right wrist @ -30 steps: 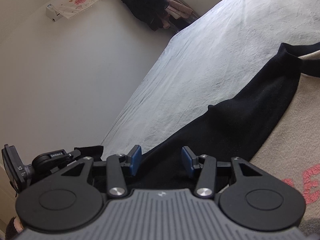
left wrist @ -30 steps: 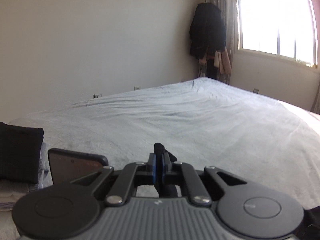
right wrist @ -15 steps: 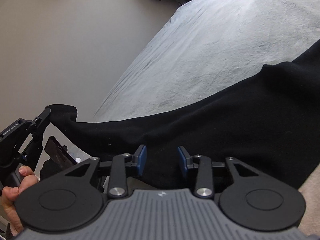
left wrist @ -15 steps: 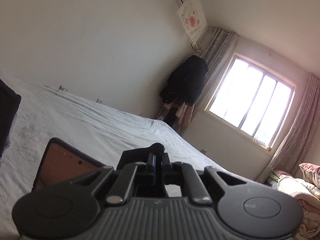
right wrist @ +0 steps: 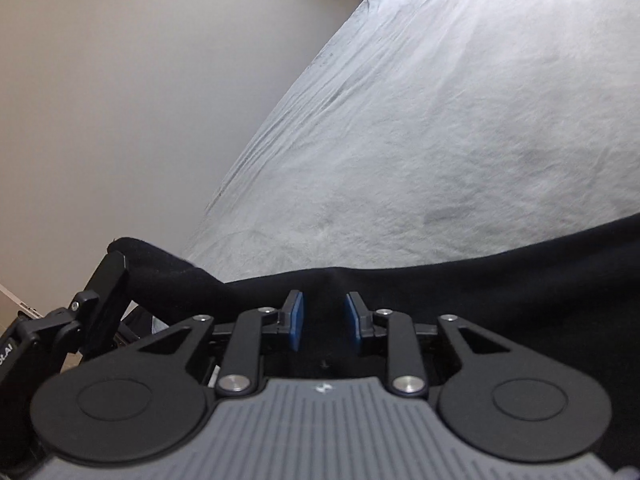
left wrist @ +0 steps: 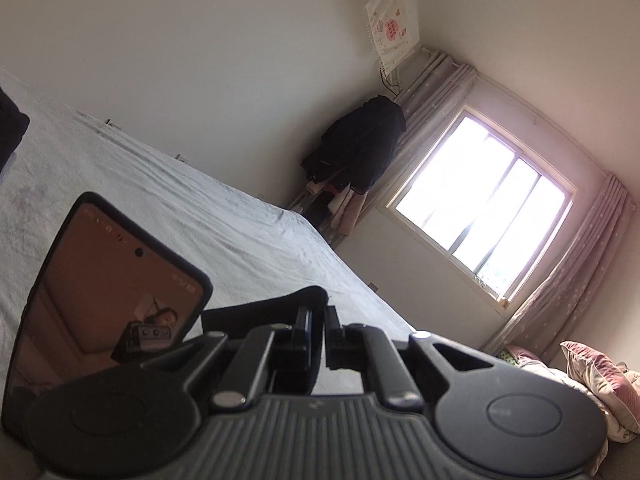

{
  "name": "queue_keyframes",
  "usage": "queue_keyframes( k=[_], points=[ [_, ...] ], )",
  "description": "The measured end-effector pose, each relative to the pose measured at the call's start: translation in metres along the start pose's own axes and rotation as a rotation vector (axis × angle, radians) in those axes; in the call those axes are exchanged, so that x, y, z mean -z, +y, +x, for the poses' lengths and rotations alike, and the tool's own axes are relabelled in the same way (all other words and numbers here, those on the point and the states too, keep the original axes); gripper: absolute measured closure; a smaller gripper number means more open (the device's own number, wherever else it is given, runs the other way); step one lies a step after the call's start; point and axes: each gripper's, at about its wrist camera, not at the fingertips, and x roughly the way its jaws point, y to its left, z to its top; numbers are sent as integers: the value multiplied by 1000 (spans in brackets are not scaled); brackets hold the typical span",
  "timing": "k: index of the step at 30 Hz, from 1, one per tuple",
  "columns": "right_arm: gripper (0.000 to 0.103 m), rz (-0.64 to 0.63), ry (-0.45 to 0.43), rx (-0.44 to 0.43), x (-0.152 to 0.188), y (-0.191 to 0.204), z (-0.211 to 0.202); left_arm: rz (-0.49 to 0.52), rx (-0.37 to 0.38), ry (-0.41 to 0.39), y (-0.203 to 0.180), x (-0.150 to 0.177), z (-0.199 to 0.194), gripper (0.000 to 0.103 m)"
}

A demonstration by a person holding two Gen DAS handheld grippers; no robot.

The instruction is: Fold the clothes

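A black garment [right wrist: 520,300] stretches across the near part of the pale bed [right wrist: 440,120]. My left gripper [left wrist: 316,312] is shut on one end of the black garment [left wrist: 260,312], which bulges over its fingertips. In the right wrist view that left gripper [right wrist: 114,264] shows at the far left, holding the cloth's raised end. My right gripper [right wrist: 325,314] hovers at the garment's upper edge. Its jaws are closing, blue pads [right wrist: 296,320] still apart, with black cloth lying between them.
A phone [left wrist: 108,280] is mounted beside the left gripper. Dark clothes [left wrist: 360,148] hang in the corner next to a bright window [left wrist: 480,208]. Pillows and bedding [left wrist: 592,376] lie at the right. A bare wall [right wrist: 120,100] borders the bed.
The left gripper rolled and dipped, still gripping the cloth. The right gripper slid left along the garment toward the left gripper, and its jaws narrowed.
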Motion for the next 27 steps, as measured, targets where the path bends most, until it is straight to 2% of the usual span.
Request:
queue_keyframes(
  k=[3, 5, 7, 9, 14, 17, 22, 25, 27],
  points=[
    [72, -28, -65, 118, -6, -13, -40, -31, 10, 7, 1, 1, -1, 97],
    [70, 2, -88, 163, -5, -24, -56, -40, 20, 9, 0, 0, -1, 97],
    [70, 69, -68, 135, 4, -31, -51, -49, 29, 10, -1, 0, -2, 97],
    [70, 120, -24, 93, 13, -30, -30, -53, 41, 14, -2, -2, -3, 97],
    [72, 186, 121, -1, 33, -1, 51, -54, 69, 66, 0, -1, -1, 97],
    [73, 183, 106, -26, 34, 13, 66, -38, 74, 89, -1, 0, 2, 97],
    [67, 226, 33, -55, 18, -4, 28, -20, 140, 122, -11, 2, 7, 97],
    [62, 253, -38, -43, 9, -22, -8, -22, 177, 198, -21, 11, 11, 97],
    [57, 279, -75, -44, 6, -32, -27, 14, 205, 236, -31, 18, 12, 97]
  ],
)
